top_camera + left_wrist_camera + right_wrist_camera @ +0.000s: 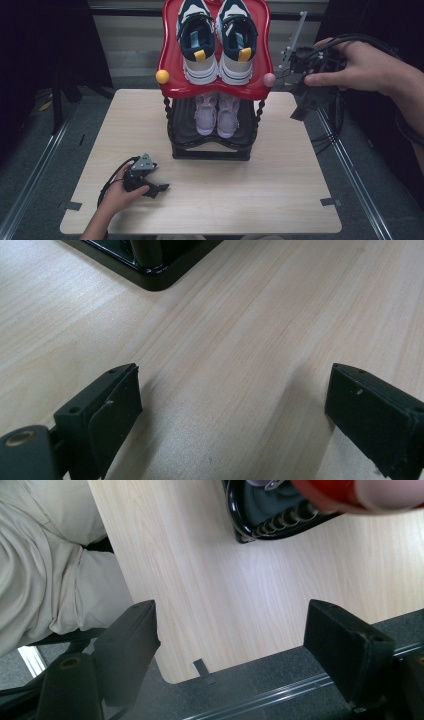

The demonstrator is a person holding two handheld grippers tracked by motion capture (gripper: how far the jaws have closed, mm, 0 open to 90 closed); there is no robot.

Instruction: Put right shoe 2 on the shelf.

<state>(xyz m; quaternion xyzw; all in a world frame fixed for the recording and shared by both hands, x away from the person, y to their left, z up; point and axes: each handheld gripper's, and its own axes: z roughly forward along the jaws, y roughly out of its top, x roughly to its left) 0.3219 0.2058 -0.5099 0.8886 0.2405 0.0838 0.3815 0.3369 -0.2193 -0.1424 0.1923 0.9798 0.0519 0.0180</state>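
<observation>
Pale wood-grain table point(280, 200) stands on a grey floor with metal rails running along both sides; bits of tape mark its near corners. At the middle of its far edge stands a two-tier shoe rack point(212, 150) with a black base and twisted black posts. Its red upper tray point(170, 65) carries a pair of navy-and-white sneakers point(216, 40), heels toward the person, with a yellow knob point(162, 76) at the tray's near left corner and a pink knob point(269, 79) at its near right corner. A pair of pale pink shoes point(216, 115) sits on the lower black shelf.

Held up in the air beside the rack's right side, over the table's far right corner, the right gripper point(230, 640) is nearest the pink knob; its jaws stand wide apart with nothing between them. In the right gripper view the table's corner, the rack's base and the person's beige trousers lie below.

Near the front left corner, the left gripper point(230, 415) lies low on the tabletop in the person's hand, jaws spread and empty, pointing toward the black base of the rack
</observation>
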